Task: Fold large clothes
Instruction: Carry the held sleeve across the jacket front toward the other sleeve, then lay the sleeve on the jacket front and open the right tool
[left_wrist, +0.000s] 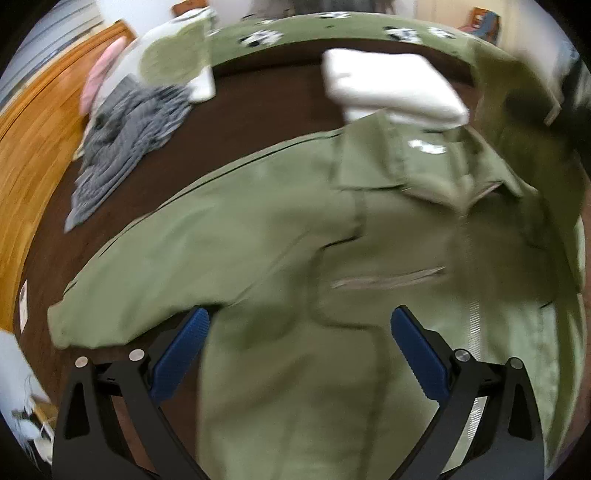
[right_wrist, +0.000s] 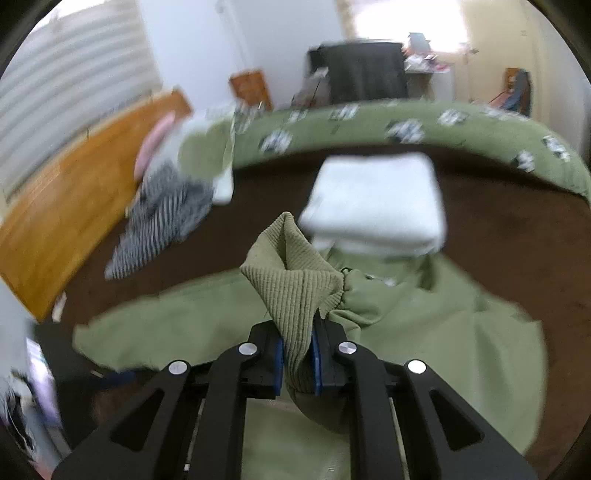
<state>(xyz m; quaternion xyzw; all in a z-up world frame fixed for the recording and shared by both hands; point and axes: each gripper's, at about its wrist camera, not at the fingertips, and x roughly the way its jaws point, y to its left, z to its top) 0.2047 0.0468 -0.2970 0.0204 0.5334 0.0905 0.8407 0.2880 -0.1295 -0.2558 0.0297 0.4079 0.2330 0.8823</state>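
On the brown bedcover, the green jacket lies spread front-up, its ribbed cuff pinched by the right gripper mid sleeve-fold, I judge, while the left gripper hovers, fingers spread, ready to pin the body next.

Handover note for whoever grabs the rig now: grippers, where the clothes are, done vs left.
Left gripper: open, over the green jacket, holding nothing.
Right gripper: shut on the jacket's ribbed cuff, sleeve lifted.
Jacket lies front up on the brown bed cover, other sleeve spread out.
Done: folded white stack beyond the collar.
Left: fold both sleeves in, then the body; the striped garment is still unfolded.
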